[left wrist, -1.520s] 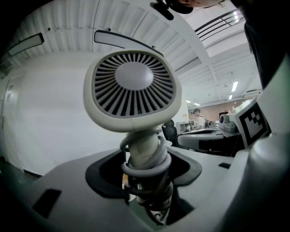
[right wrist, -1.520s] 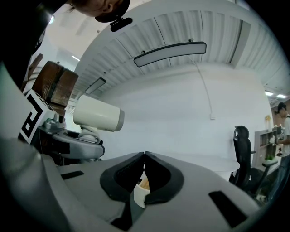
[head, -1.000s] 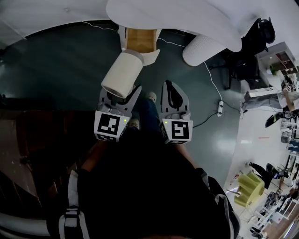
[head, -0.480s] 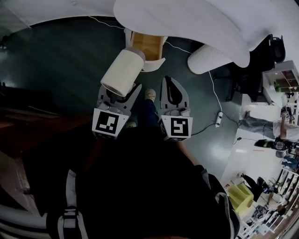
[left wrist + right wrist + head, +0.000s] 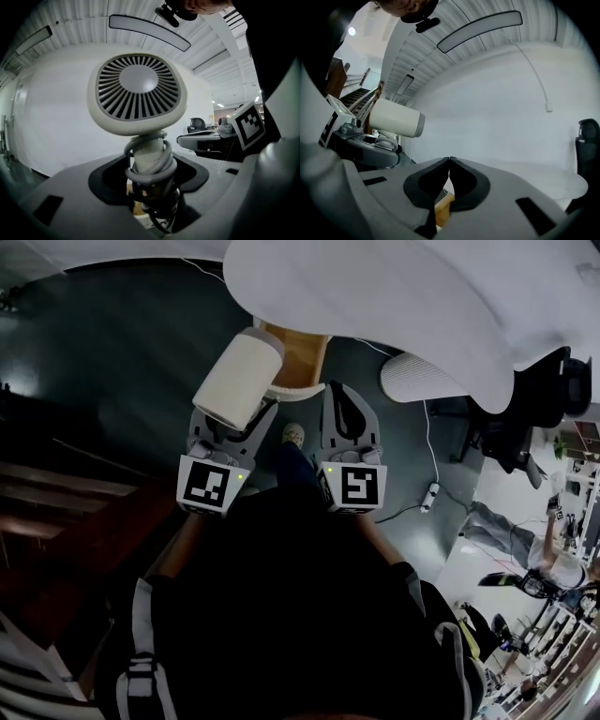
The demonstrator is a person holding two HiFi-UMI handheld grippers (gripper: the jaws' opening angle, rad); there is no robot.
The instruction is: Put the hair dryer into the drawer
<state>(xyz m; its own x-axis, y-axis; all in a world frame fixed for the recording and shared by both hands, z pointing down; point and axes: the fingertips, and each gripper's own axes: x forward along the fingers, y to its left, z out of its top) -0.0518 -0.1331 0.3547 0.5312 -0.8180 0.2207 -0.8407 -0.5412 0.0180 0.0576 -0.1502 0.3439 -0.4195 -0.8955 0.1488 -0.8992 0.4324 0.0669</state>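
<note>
The fingers of our left gripper (image 5: 232, 426) grasp the cream plastic hair dryer (image 5: 236, 379) by its cord-wrapped handle, barrel just before the open wood-bottomed drawer (image 5: 300, 351), ready for lowering in. The fingers of our right gripper (image 5: 337, 395) are clenched, empty.

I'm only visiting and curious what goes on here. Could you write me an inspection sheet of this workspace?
Surface: white table, with the drawer open beneath it.
Job's things: hair dryer, held, not yet in the drawer.
Clutter: white cylinder on the floor beside the drawer.
Grippers: left tool shut on the hair dryer's handle; right tool shut, empty.
Cables: cord wound round the handle; white cable runs to a power strip.
Surroundings: dark floor, office chair, stairs.
</note>
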